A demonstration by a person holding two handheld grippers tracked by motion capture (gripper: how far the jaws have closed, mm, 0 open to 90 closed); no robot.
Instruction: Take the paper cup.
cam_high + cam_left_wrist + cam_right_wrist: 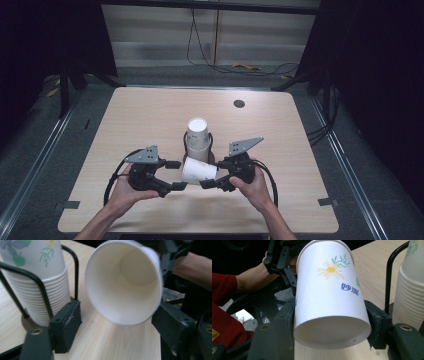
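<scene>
The paper cup [329, 297] carries blue Chinese characters, "妙深" as far as I can read them, beside a yellow daisy with green leaves. It is white and lies on its side above the table [150, 115], just in front of the cup stack [198, 137] in the wire holder [41, 287]. The right gripper [212, 181] clamps it near the base, and the left gripper [176, 175] stands wide at its open mouth.

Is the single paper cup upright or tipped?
Tipped: the paper cup lies sideways in the right claw, mouth facing the left claw.
</scene>
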